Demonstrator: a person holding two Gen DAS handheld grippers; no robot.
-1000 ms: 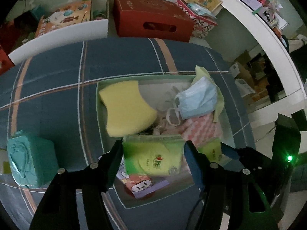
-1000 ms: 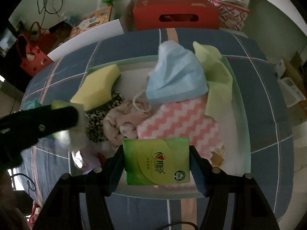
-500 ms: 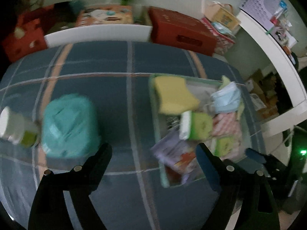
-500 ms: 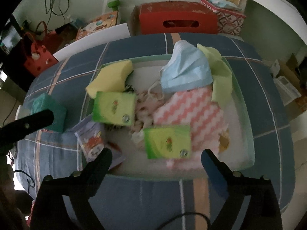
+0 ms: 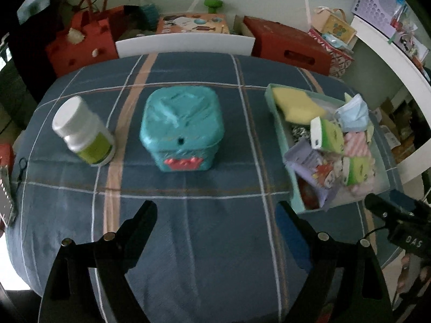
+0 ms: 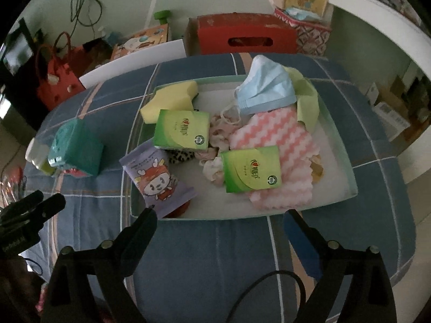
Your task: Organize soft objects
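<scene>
Both green tissue packs now released into tray [image 6: 347,161]: one [image 6: 181,130] by sponge [image 6: 169,99], other [image 6: 252,169] on pink cloth [image 6: 280,145]. Left tool [image 5: 218,215] and right tool [image 6: 219,220] wide open, empty, drawn back over worktop [image 5: 188,228]. Outside: one teal pack [image 5: 181,127], likely next, and one bottle [image 5: 83,132]. In tray: two green packs, one purple pack [image 6: 157,180], one mask [image 6: 265,86], one sponge.
</scene>
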